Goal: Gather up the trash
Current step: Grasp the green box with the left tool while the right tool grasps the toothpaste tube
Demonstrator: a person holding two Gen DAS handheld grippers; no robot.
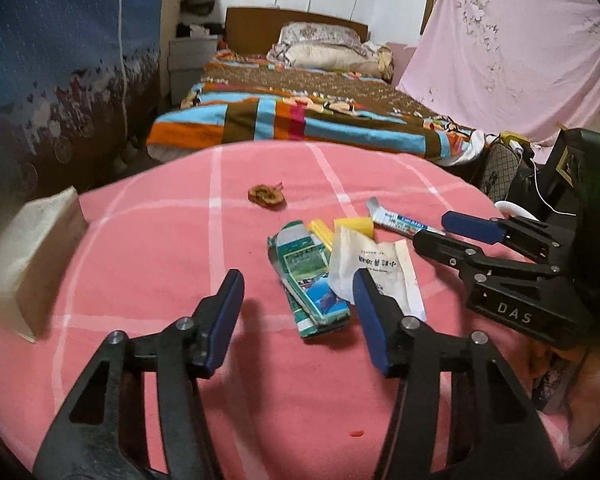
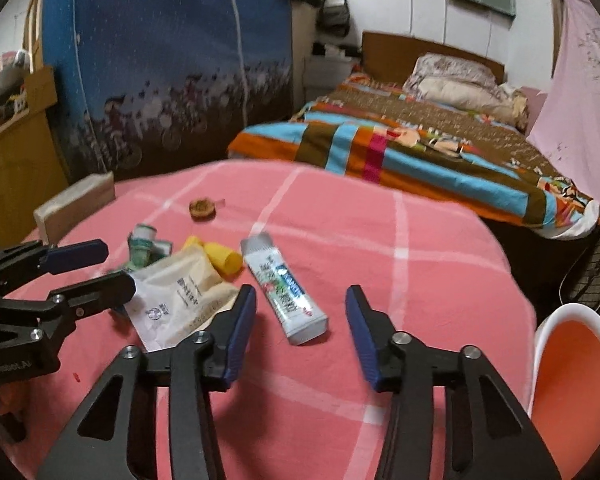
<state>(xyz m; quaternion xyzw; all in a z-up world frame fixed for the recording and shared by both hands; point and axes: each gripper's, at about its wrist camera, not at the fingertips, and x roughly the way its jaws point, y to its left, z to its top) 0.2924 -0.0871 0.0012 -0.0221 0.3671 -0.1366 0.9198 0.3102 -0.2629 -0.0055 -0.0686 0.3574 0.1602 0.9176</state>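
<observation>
Trash lies on a round table under a pink checked cloth (image 1: 160, 240). A crushed green carton (image 1: 308, 276) lies between and just beyond the fingertips of my left gripper (image 1: 298, 280), which is open and not touching it. A white paper packet (image 1: 374, 272) overlaps the carton's right side, with a yellow piece (image 1: 354, 226) behind it. A white toothpaste tube (image 2: 284, 288) lies between the fingers of my right gripper (image 2: 300, 294), open, pads clear of the tube. Each gripper shows in the other's view: the right gripper (image 1: 430, 229) and the left gripper (image 2: 118, 268).
A small brown round scrap (image 1: 267, 195) sits farther back on the cloth. A pale tissue pack (image 1: 28, 264) stands at the table's left edge. A white bin with an orange liner (image 2: 572, 368) stands beside the table's right edge. A bed (image 1: 300, 112) lies beyond.
</observation>
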